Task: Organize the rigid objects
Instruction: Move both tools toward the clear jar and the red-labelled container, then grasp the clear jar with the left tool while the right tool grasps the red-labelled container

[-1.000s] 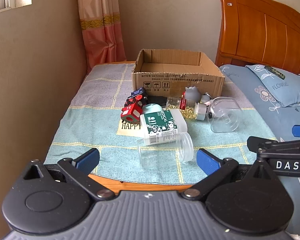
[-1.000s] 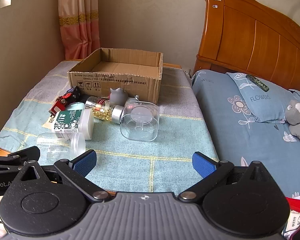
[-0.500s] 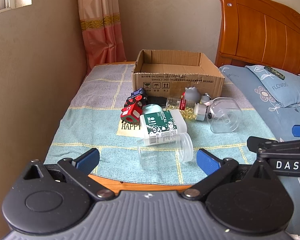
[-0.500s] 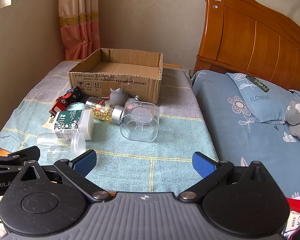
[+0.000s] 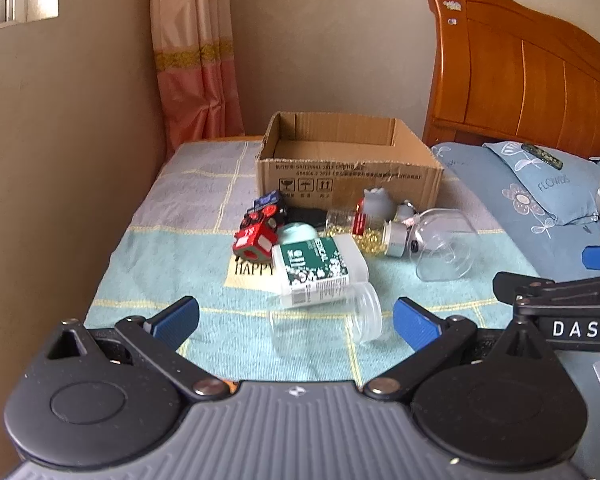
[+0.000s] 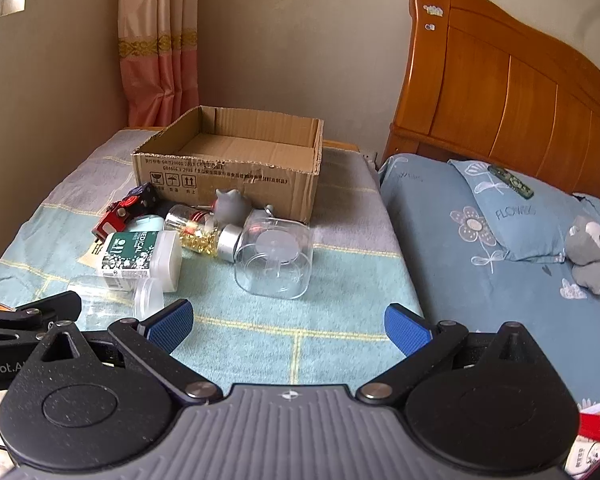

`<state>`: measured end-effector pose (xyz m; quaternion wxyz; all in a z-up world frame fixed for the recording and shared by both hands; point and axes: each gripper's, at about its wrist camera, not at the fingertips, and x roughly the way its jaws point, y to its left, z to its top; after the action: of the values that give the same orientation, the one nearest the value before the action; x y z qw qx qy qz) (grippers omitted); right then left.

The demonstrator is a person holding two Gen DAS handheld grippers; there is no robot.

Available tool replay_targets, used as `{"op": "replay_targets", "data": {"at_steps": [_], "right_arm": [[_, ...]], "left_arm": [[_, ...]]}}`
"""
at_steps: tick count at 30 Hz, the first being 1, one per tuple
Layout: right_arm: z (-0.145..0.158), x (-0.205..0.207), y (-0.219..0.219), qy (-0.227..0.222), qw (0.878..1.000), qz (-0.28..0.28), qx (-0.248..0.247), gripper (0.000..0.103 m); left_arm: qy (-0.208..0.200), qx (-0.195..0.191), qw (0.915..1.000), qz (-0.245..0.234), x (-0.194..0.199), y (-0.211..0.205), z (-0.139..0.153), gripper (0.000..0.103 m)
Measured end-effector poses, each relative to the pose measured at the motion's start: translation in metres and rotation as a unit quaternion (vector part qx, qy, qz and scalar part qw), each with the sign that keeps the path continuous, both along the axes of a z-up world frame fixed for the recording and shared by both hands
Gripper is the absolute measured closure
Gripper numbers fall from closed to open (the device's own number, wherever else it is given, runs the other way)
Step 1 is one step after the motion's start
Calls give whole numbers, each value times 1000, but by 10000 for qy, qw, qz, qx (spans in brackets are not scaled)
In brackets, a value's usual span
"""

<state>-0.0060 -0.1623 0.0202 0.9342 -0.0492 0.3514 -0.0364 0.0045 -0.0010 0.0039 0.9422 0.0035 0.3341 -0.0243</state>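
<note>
Task barely begun, by the look of it — cardboard box [image 6: 236,168] sits open at 12 o'clock on the counter [image 6: 260,320] with nothing visible inside, and every item lies loose in front of it.

Left claw [image 5: 296,320] spread wide, holding nothing, low at the 6 o'clock edge. Right claw [image 6: 288,326] likewise spread and empty.

Pile, near to far:
- clear plastic jar [image 5: 324,320], ribbed neck, on its side, nearest the left claw
- white bottle [image 5: 316,268] with green label, lying partly over the jar
- red toy vehicle [image 5: 256,236], hard plastic, at 10 o'clock of the bottle
- glass vial of yellow beads [image 6: 198,232], metal cap
- squarish clear container [image 6: 274,258], tipped over — smooth, likely slippery
- grey figurine [image 6: 230,204] against the box wall

Counter cover is a woven checked cloth.
</note>
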Motion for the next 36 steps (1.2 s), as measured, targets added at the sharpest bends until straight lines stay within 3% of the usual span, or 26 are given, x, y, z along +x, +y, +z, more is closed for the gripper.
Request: {"op": "replay_targets", "data": {"at_steps": [8, 15, 20, 27, 33, 36], "right_arm": [[-5, 12, -4, 4, 9999, 48, 88, 0], [-16, 25, -12, -6, 9992, 274, 284, 0], [-25, 33, -17, 8, 9986, 424, 329, 0], [-42, 50, -34, 255, 9978, 225, 562, 0], [-51, 59, -46, 349, 9970, 72, 691, 0], [-54, 63, -50, 405, 9964, 24, 739, 0]], "left_arm": [[-181, -80, 9997, -159, 9, 0, -7, 1], [-67, -49, 9990, -436, 22, 0, -20, 1], [265, -143, 9968, -743, 35, 0, -34, 1], [839, -136, 9923, -897, 58, -3, -53, 1], [1422, -518, 9833, -1009, 77, -4, -68, 1], [1495, -400, 9830, -983, 84, -10, -71, 1]]}}
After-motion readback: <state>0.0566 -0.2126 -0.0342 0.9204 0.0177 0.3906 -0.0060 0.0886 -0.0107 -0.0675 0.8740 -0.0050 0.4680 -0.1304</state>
